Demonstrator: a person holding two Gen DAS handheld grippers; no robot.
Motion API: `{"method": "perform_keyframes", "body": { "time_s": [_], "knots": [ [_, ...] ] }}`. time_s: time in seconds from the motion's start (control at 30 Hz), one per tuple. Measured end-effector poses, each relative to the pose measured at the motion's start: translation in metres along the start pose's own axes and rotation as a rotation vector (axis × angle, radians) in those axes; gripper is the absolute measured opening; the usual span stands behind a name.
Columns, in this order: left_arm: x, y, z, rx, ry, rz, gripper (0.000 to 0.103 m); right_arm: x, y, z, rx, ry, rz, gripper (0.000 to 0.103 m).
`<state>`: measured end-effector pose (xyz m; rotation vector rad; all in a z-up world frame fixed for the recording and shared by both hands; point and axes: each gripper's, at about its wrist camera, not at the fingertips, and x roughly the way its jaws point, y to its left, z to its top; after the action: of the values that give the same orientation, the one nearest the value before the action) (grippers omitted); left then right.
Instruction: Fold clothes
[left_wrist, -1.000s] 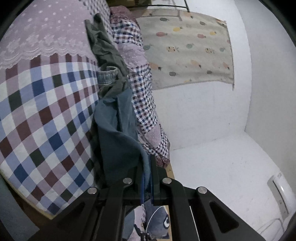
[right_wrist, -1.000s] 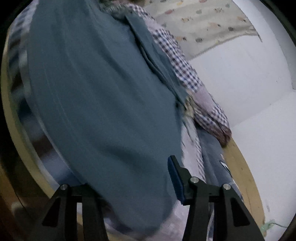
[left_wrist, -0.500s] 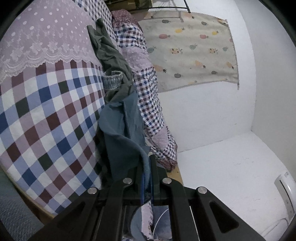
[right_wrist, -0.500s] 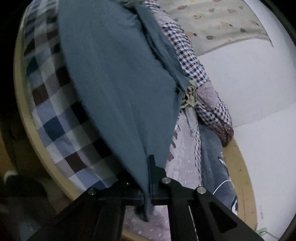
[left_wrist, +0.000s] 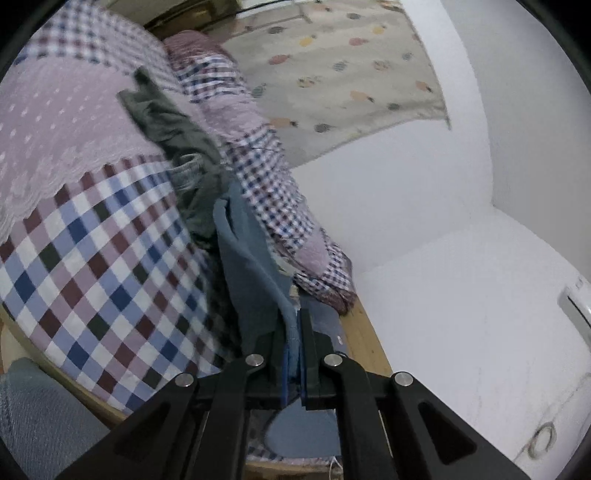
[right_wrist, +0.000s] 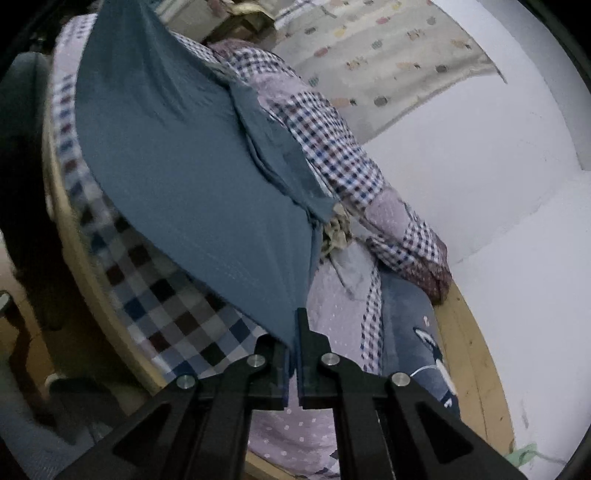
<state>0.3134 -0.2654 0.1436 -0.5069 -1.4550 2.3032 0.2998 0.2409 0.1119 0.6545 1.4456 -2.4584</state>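
Right wrist | right gripper (right_wrist: 294, 332) pinches blue garment (right_wrist: 192, 177); left gripper (left_wrist: 294, 332) pinches another edge

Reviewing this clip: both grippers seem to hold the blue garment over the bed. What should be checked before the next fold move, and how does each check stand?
1. Left gripper shut on the blue garment: ok.
2. Right gripper shut on the garment's edge: ok.
3. Cloth spread flat between grips: ok in the right view, bunched in the left.
4. Dark green garment clear of the fold: not ok, it touches.
5. Landing spot on checked bedspread: cannot tell.
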Motion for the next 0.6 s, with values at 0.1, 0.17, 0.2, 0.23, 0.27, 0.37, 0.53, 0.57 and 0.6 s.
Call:
{"method": "perform_keyframes", "body": {
  "time_s": [0.1,0.17,0.2,0.23,0.27,0.37,0.53,0.57,0.6],
  "knots": [
    [-0.014,-0.022,0.0,0.048,0.016,-0.02,0.002,-0.022,-0.005,0.005,-0.035,-0.016,0.026,0.0],
    [-0.023,-0.035,0.0,0.079,0.029,-0.021,0.002,-0.039,-0.007,0.007,-0.045,-0.028,0.058,0.0],
    [-0.028,-0.041,-0.001,0.094,0.036,-0.02,0.002,-0.045,-0.012,0.008,-0.043,-0.031,0.077,0.0],
    [-0.033,-0.047,-0.001,0.108,0.04,-0.013,0.002,-0.051,-0.015,0.009,-0.038,-0.036,0.097,0.0],
    [-0.038,-0.051,0.0,0.115,0.047,-0.016,0.002,-0.058,-0.018,0.009,-0.034,-0.044,0.11,0.0],
    [-0.049,-0.064,-0.003,0.146,0.073,-0.012,0.002,-0.079,-0.033,0.011,0.0,-0.068,0.134,0.0],
    [-0.071,-0.085,-0.005,0.19,0.088,-0.006,0.002,-0.113,-0.06,0.012,0.063,-0.135,0.114,0.0],
    [-0.075,-0.09,-0.005,0.196,0.086,-0.007,0.002,-0.118,-0.065,0.011,0.071,-0.145,0.102,0.0],
    [-0.079,-0.094,-0.005,0.202,0.083,-0.01,0.002,-0.124,-0.07,0.011,0.083,-0.155,0.088,0.0]
  ]
}}
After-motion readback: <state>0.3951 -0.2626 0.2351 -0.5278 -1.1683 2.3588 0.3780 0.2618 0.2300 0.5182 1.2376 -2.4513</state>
